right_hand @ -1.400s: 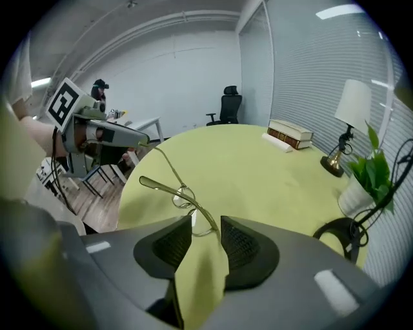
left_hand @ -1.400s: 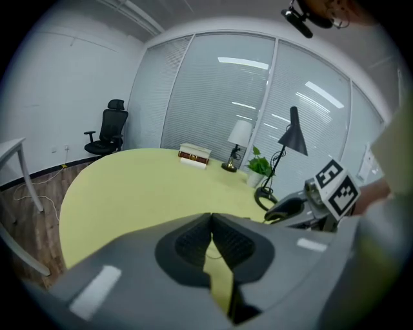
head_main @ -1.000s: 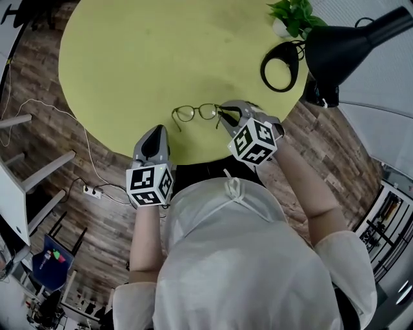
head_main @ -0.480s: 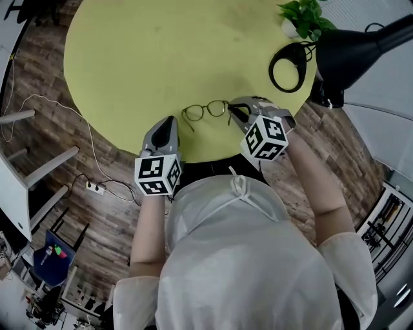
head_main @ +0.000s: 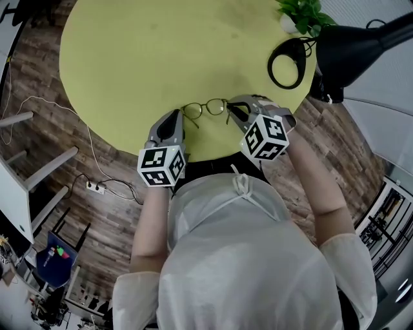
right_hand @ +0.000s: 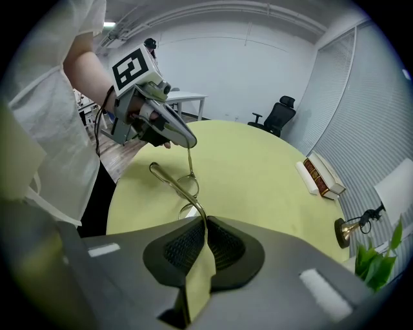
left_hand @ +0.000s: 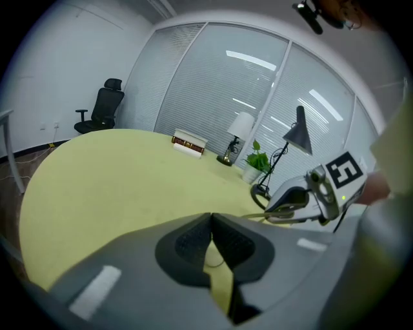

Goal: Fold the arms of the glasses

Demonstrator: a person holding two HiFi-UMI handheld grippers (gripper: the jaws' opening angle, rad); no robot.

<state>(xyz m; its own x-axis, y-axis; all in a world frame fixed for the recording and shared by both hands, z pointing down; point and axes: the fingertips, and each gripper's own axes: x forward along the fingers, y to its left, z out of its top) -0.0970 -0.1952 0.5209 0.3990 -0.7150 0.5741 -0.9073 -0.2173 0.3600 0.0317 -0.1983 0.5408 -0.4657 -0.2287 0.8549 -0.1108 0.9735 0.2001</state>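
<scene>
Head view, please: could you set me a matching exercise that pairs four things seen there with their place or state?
Things:
1. glasses
2. right gripper
3. plant
4. power strip

Places or states:
A. on the floor
B. at the far right edge of the yellow table
C. shut on one arm of the glasses
D. on the table, near its front edge

Pairs: 1-D, 2-C, 3-B, 4-A
</scene>
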